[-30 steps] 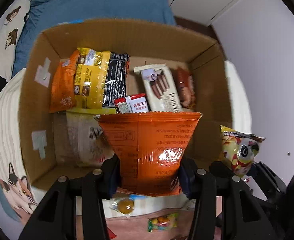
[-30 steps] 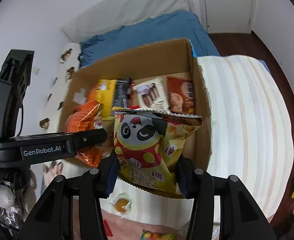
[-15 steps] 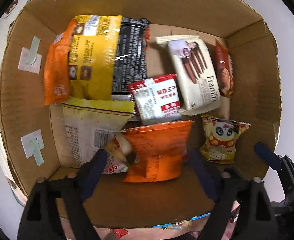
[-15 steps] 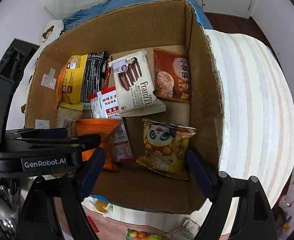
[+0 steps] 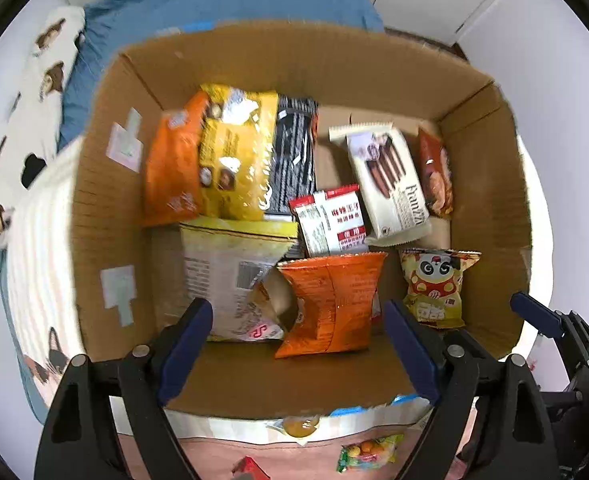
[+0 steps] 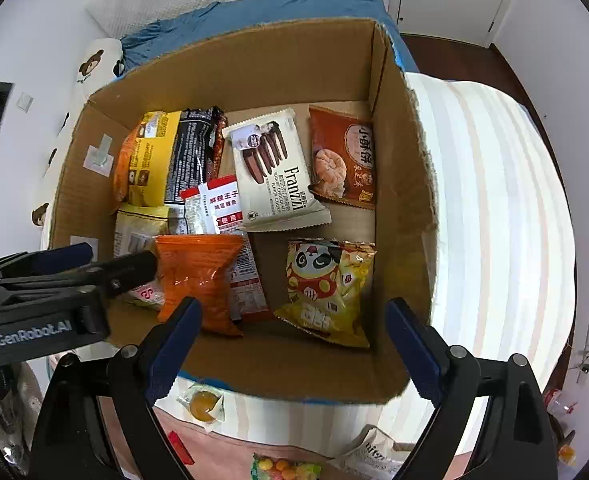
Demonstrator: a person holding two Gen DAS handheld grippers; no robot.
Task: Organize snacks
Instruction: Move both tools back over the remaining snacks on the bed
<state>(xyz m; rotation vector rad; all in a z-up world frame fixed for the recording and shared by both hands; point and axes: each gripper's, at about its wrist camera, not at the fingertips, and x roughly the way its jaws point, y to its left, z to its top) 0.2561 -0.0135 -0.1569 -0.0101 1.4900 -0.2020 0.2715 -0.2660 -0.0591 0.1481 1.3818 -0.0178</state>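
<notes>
Two grippers above an open cardboard box (image 6: pixel 398 184) of snacks. Left gripper (image 5: pixel 298 344) spread wide, empty; right gripper (image 6: pixel 294 340) opening, empty. Orange packet (image 5: pixel 330 300) and panda packet (image 6: pixel 326 284) lying inside. Release step; next, likely fetching loose sweets (image 6: pixel 284 468) outside.

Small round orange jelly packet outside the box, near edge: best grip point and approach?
Judging from the frames: take the orange jelly packet by its flat clear wrapper margin, not the domed centre, coming straight down from above. It lies flat on the striped bedding, just outside the cardboard box front wall, so side entry looks blocked. The right gripper is nearest, jaws opening, nothing between them.
</notes>
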